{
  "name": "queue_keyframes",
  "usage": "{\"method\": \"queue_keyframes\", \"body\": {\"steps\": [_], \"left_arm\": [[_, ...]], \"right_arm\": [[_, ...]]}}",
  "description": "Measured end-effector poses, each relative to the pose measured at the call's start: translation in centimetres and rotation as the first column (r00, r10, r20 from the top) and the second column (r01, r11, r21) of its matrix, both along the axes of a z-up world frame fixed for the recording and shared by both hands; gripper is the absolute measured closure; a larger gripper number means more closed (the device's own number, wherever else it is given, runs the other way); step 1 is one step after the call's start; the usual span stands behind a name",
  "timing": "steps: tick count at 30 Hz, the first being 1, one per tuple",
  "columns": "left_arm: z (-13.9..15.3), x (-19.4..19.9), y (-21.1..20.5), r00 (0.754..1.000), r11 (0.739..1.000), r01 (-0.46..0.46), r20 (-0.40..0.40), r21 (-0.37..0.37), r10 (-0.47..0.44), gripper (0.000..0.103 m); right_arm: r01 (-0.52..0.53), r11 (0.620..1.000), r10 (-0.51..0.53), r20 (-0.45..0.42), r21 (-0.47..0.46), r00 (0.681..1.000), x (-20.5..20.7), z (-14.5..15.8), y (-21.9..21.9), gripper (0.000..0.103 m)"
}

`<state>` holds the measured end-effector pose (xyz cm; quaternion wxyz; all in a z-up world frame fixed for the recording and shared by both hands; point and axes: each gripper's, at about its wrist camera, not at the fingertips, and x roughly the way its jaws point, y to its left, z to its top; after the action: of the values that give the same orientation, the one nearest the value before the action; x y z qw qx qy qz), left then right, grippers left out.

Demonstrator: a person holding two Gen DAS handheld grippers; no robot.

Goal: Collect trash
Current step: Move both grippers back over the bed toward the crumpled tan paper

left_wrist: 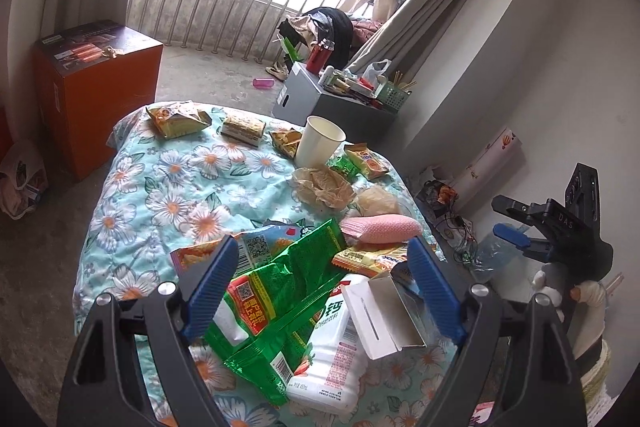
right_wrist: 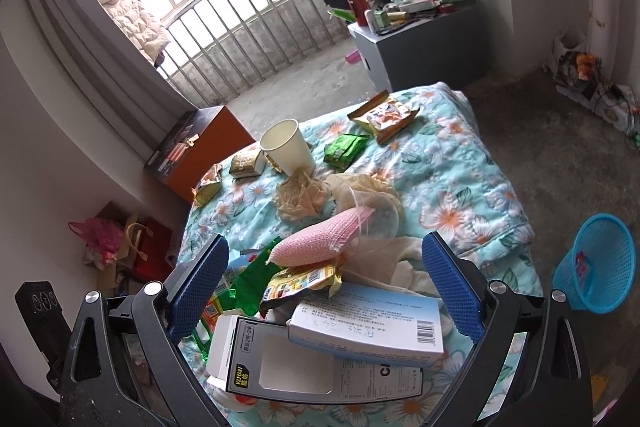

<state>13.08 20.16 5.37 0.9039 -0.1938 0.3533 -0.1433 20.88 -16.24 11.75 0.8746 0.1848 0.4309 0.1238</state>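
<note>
A floral quilt is seen covering the bed in both views, and the trash is scattered across it. An orange box is recorded on the floor at 10 o'clock of the quilt in the left wrist view. A blue wastebasket is shown only by the right wrist view, on the floor at 3 o'clock. The right tongs are visible from outside only in the left wrist view, at 3 o'clock.

A light blue carton and a black-edged window box are shown clearly only in the right wrist view, between the spread right tongs. A white milk bottle under a green wrapper is shown only by the left wrist view, between the spread left tongs. A paper cup stands upright at 12 o'clock. A pink mesh sleeve lies near the pile.
</note>
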Motion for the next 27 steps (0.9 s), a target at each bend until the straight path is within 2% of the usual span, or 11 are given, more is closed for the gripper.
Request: {"method": "queue_keyframes", "body": {"steps": [8, 15, 19, 22, 27], "left_arm": [[0.2, 4.5, -3.3, 0.992, 0.993, 0.117, -0.043, 0.025, -0.116, 0.019], [0.1, 6.8, -3.6, 0.983, 0.987, 0.151, -0.117, 0.048, -0.144, 0.019], [-0.8, 7.8, -3.9, 0.969, 0.981, 0.195, -0.149, -0.019, -0.196, 0.021], [-2.1, 8.9, -4.4, 0.953, 0.972, 0.221, -0.196, -0.079, -0.232, 0.026], [-3.8, 10.6, -5.1, 0.936, 0.965, 0.232, -0.240, -0.123, -0.256, 0.037]], "right_arm": [[-0.003, 1.000, 0.003, -0.032, 0.003, 0.999, 1.1, -1.4, -1.6, 0.015], [-0.021, 1.000, 0.022, -0.038, 0.022, 0.999, 1.8, -2.4, -2.5, 0.023], [-0.027, 0.999, 0.032, -0.105, 0.047, 0.994, 2.3, -4.0, -3.0, 0.031], [-0.043, 0.995, 0.055, -0.129, 0.091, 0.990, 2.7, -4.6, -3.1, 0.034], [-0.078, 0.985, 0.102, -0.155, 0.154, 0.983, 3.9, -5.1, -2.5, 0.041]]}}
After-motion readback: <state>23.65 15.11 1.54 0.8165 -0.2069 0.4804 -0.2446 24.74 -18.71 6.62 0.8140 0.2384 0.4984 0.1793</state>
